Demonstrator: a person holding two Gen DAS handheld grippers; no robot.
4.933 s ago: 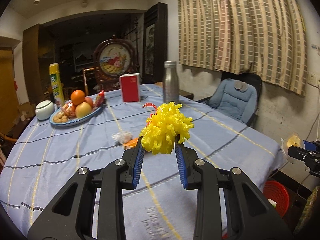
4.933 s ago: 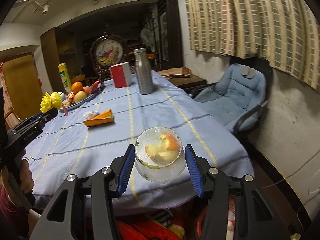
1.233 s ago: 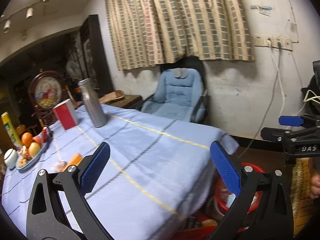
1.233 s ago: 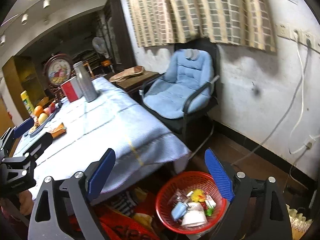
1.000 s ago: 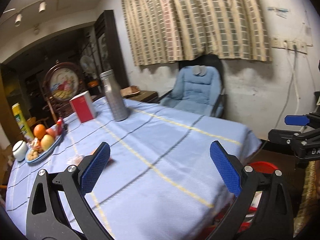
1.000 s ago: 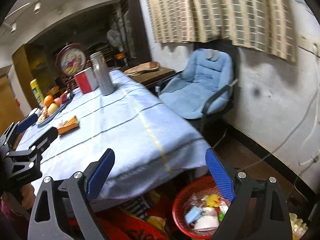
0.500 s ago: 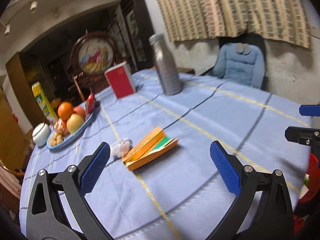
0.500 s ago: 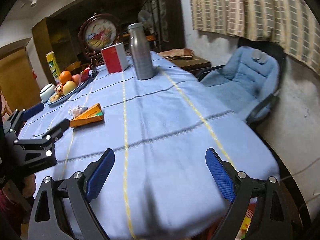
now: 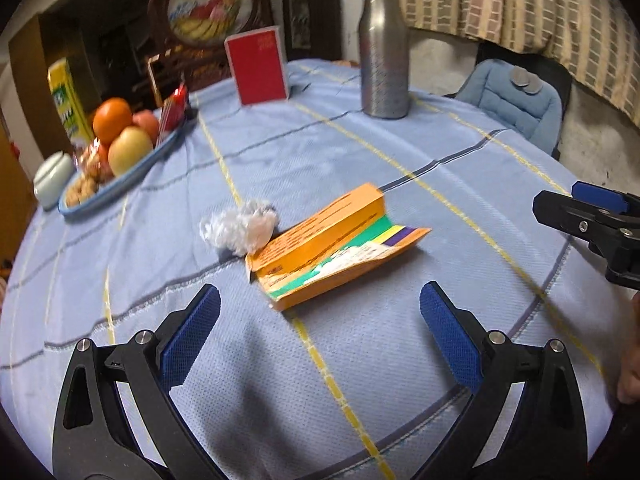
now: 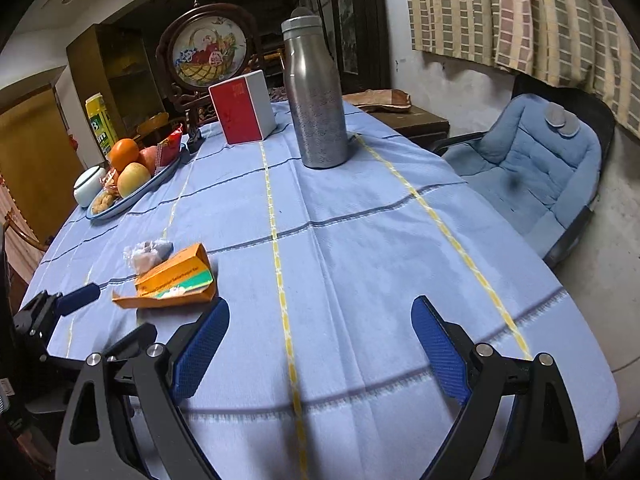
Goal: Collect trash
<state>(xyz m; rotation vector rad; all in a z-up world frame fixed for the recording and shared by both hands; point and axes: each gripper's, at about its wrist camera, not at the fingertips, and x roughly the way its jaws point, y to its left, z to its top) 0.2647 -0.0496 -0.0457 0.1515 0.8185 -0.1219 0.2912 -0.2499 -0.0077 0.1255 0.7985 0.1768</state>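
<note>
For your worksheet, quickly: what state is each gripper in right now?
Left gripper: open, fingers wide apart, holding nothing.
Right gripper: open, holding nothing.

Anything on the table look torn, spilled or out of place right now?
Yes. An orange carton lies flattened and torn open mid-table, its flap splayed out. A crumpled white wrapper sits against its far end. The steel bottle, red box and fruit plate stand tidy. No spill is visible.
</note>
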